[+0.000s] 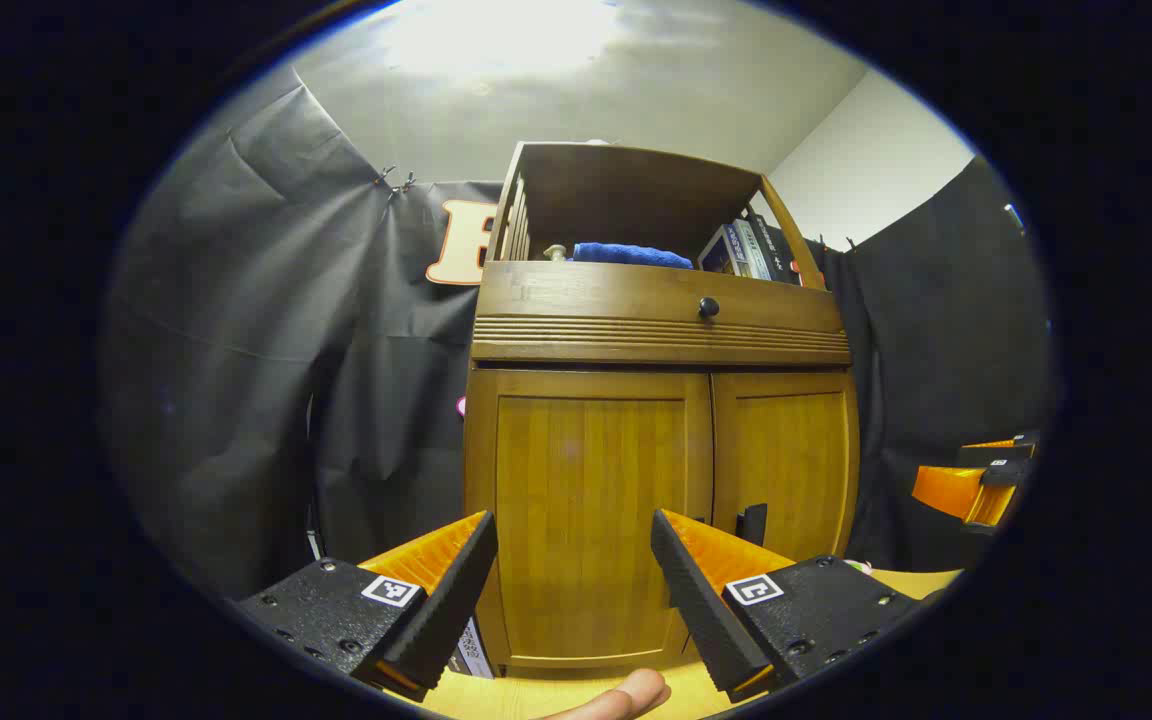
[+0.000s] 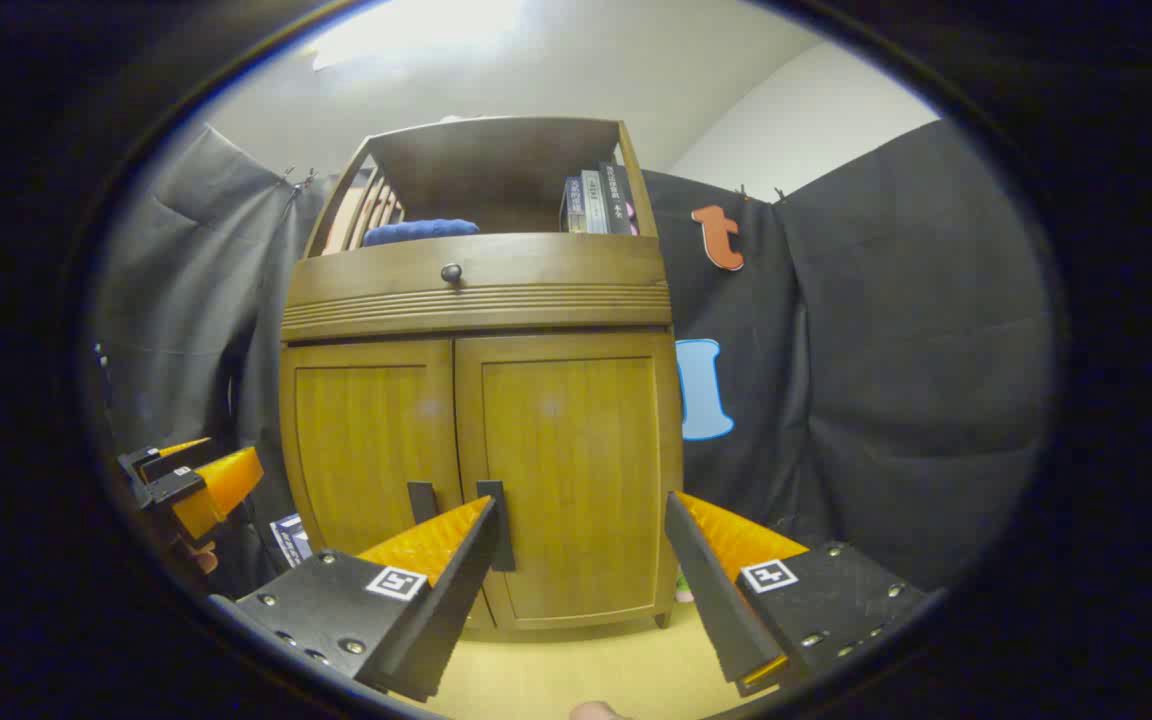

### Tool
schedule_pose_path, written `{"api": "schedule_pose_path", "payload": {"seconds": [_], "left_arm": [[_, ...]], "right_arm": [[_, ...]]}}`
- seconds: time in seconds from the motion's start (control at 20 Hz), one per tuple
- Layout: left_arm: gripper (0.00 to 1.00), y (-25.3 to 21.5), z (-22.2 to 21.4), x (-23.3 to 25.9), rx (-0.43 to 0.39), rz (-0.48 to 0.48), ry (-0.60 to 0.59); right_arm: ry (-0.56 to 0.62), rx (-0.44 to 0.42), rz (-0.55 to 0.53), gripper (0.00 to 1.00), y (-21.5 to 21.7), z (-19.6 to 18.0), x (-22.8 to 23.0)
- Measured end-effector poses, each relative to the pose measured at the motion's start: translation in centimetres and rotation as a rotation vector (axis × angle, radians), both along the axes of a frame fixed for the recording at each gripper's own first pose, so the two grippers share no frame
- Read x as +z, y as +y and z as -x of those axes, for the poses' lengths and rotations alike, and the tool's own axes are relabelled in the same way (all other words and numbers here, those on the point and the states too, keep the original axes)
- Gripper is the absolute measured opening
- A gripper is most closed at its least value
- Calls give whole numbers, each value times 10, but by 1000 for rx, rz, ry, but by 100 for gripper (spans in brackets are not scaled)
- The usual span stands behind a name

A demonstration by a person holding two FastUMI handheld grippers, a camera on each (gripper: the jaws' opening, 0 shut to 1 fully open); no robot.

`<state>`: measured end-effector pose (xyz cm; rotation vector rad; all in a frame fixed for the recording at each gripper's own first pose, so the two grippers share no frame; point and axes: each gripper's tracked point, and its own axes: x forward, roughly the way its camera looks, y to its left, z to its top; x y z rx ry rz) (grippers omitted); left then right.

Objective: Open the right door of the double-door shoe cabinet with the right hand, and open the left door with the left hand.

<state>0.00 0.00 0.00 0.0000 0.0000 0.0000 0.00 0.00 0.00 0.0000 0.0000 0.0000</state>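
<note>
The wooden shoe cabinet [image 1: 661, 340] stands in front of me with both doors shut. In the left gripper view my left gripper [image 1: 573, 520] is open, short of the left door [image 1: 586, 470]. One of its fingers partly covers the dark handle [image 1: 753, 522] of the right door [image 1: 786, 450], and the other handle is hidden. In the right gripper view my right gripper [image 2: 578, 500] is open in front of the right door [image 2: 571, 450]. Both dark vertical handles [image 2: 423, 503] [image 2: 498, 530] sit by the centre seam, next to the left door [image 2: 371, 440]. Neither gripper touches the cabinet.
Above the doors is a drawer with a round knob [image 1: 708, 307]. The open shelf on top holds a blue cloth [image 1: 631, 255] and books [image 2: 596, 203]. Black cloth hangs on both sides. The floor [image 2: 586, 660] is pale wood. A fingertip [image 1: 626, 695] shows at the bottom edge.
</note>
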Motion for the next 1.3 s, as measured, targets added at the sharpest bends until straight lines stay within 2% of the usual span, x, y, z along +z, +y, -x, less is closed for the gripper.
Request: {"api": "schedule_pose_path", "payload": {"seconds": [0.05, 0.2, 0.35, 0.65, 0.75, 0.8, 0.85, 0.9, 1.0, 1.05, 1.1, 1.3], "left_arm": [[92, 1, 0, -1, -1, 9, 7], [95, 1, -4, -9, -9, 13, 34], [93, 0, -7, -18, -19, -19, 61], [93, -4, -9, -17, -42, -1, 50], [93, -3, -9, -18, -50, -2, 52], [93, -3, -8, -19, -52, -3, 53], [93, -3, -9, -19, -56, -3, 53], [93, -3, -10, -19, -56, -4, 54], [93, 1, -11, -21, -50, -2, 57], [93, 2, -13, -22, -48, 0, 60], [93, 3, -14, -23, -41, -1, 68], [93, 6, -23, -34, -24, -41, 101]], "right_arm": [[4, 7, -5, 98, 1, -3, -1], [24, 11, -3, 98, 0, -11, -9], [36, 14, 19, 98, 2, -20, -15], [34, 69, 39, 98, 27, -43, -17], [33, 79, 42, 98, 34, -54, -19], [39, 83, 43, 94, 37, -61, -23], [46, 93, 47, 94, 42, -69, -26], [56, 102, 52, 98, 46, -77, -30], [69, 118, 59, 98, 54, -94, -38], [83, 129, 59, 94, 59, -102, -43], [102, 138, 60, 98, 64, -110, -51], [137, 186, 82, 98, 86, -133, -72]]}}
